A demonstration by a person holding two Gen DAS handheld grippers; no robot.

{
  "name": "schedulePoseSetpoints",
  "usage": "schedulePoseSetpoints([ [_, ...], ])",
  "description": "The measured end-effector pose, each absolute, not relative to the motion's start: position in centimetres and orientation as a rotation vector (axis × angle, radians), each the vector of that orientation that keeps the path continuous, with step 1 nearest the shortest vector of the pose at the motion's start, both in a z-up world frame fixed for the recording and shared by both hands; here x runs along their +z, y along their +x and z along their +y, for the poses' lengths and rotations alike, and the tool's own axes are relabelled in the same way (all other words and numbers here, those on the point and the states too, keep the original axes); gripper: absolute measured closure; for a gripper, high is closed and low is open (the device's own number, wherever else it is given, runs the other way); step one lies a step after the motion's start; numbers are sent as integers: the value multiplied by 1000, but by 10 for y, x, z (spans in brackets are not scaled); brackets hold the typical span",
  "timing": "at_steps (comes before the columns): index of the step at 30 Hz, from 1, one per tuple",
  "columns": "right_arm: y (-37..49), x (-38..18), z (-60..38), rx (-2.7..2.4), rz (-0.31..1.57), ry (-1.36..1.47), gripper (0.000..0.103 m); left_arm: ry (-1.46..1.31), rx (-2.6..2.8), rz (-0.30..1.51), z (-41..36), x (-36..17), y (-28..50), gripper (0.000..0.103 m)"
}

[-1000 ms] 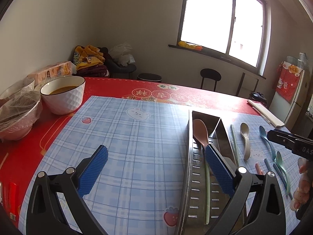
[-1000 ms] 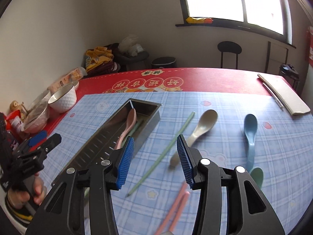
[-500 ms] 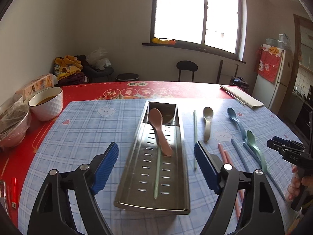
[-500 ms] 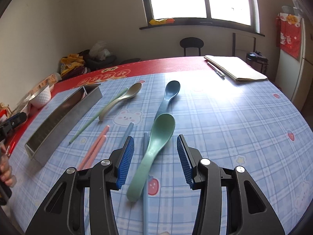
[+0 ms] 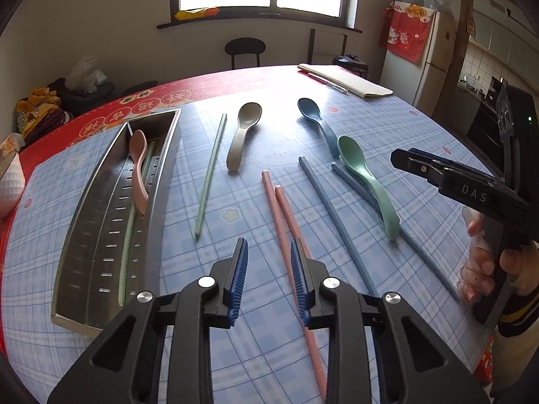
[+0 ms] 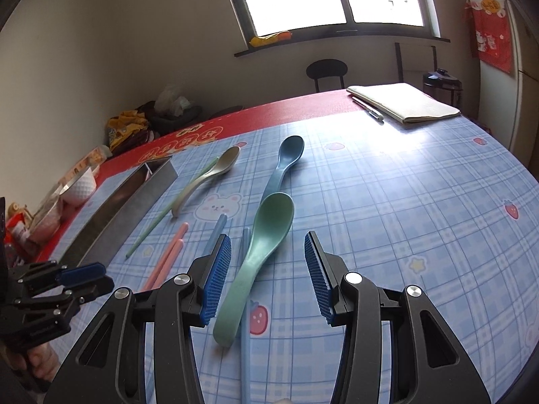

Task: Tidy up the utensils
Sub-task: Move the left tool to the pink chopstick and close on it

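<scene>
A steel perforated tray lies at the left and holds a pink spoon and a green chopstick. On the blue checked cloth lie a green chopstick, a beige spoon, two pink chopsticks, a blue spoon, blue chopsticks and a green spoon. My left gripper is open and empty just above the pink chopsticks. My right gripper is open, and the green spoon lies between its fingers.
A white bowl and a covered bowl stand on the red table edge at the left. A folded cloth with a pen lies at the far right. A chair and a fridge stand beyond the table.
My left gripper has swung right from the tray to the pink chopsticks, and its jaws have narrowed. My right gripper has moved forward over the green spoon, and its jaws have widened.
</scene>
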State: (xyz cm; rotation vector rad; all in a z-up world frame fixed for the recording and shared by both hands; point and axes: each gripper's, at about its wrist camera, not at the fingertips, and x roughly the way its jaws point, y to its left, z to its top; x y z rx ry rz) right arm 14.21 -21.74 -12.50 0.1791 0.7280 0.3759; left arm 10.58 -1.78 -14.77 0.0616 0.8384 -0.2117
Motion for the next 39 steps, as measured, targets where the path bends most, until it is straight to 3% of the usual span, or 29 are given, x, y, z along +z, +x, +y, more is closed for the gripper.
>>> schedulePoseSetpoints([
  [16,139,-125,-223,415,711,220,58,109,-203,954,-33,-176,130,88],
  [39,142,-126,-226,427,725,249,58,101,-227,877,-33,-178,137,97],
])
